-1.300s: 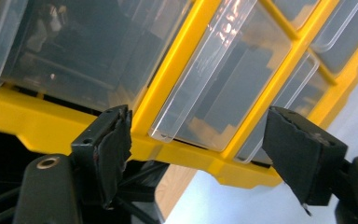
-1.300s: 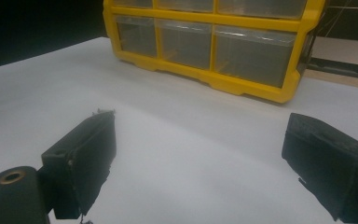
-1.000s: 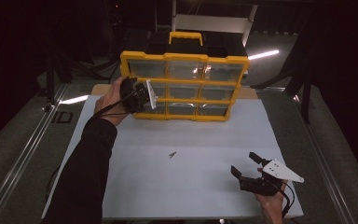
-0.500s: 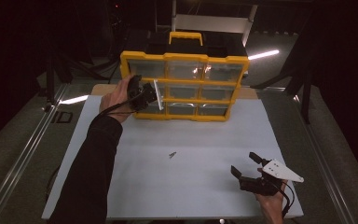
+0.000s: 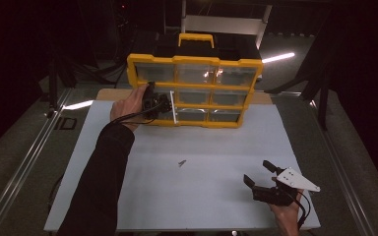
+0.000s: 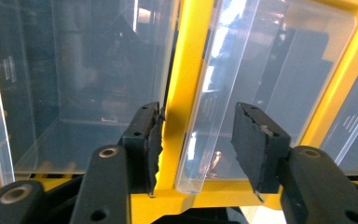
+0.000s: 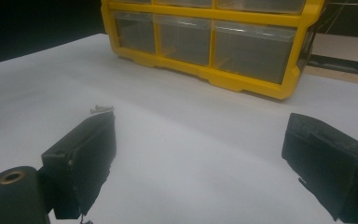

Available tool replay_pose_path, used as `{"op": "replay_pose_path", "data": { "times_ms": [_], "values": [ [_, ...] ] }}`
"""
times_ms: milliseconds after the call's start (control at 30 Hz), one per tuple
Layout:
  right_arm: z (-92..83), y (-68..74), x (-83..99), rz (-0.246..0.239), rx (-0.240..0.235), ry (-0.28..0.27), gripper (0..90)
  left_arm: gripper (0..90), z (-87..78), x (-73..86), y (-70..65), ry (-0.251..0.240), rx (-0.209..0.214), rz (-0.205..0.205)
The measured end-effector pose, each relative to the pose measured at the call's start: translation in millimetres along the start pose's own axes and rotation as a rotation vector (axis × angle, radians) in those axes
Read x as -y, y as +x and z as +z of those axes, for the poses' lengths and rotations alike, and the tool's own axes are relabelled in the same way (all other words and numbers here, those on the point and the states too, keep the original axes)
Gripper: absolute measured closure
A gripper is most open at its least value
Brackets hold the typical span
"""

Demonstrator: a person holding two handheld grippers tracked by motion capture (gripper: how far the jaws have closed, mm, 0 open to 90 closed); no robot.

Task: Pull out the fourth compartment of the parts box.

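Observation:
A yellow drawer organizer (image 5: 195, 61) with clear drawers stands at the back of the white table (image 5: 216, 142). My left gripper (image 5: 169, 105) is held against its left front, at the middle row. In the left gripper view its jaws have just been closing around a yellow divider bar (image 6: 182, 70) and a clear drawer lip (image 6: 204, 116). The left pad (image 6: 154, 140) lies against the bar, while the right pad (image 6: 254, 144) stands apart from the lip. My right gripper (image 5: 259, 172) rests open and empty near the table's front right (image 7: 200, 126).
A small screw (image 5: 181, 162) lies on the white table between the two grippers, just beyond my right gripper's left jaw (image 7: 101, 109). Metal rails run along the table's left side (image 5: 39, 147). Dark surroundings lie behind the organizer.
My left hand has moved a little right and down along the organizer's front. The right hand and the screw have stayed put.

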State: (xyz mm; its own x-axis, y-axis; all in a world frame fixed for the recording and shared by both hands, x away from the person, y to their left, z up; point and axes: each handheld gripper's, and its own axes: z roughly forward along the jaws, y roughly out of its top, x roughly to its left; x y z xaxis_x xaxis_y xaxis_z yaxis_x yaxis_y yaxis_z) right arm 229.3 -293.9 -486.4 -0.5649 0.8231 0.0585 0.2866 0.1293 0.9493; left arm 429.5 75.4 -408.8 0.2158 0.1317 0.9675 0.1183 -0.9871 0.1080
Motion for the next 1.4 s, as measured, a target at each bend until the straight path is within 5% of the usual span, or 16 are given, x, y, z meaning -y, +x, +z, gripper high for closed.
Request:
{"op": "replay_pose_path", "data": {
  "times_ms": [533, 667, 1400],
  "values": [
    [0.2, -0.1, 0.2, 0.003, 0.002, 0.003, 10.0, 67.4, -0.8, -6.6, -10.5, -0.001, -0.095, 0.094],
    [0.7, 0.2, 0.3, 0.001, 0.001, 0.004, 10.0, 75.8, -0.2, -7.4, -14.1, 0.001, -0.088, 0.116],
    [0.0, -0.3, 0.8, 0.003, 0.004, 0.006, 9.9, 81.3, -12.2, -1.7, -12.1, -0.019, -0.055, 0.154]
  ]
}}
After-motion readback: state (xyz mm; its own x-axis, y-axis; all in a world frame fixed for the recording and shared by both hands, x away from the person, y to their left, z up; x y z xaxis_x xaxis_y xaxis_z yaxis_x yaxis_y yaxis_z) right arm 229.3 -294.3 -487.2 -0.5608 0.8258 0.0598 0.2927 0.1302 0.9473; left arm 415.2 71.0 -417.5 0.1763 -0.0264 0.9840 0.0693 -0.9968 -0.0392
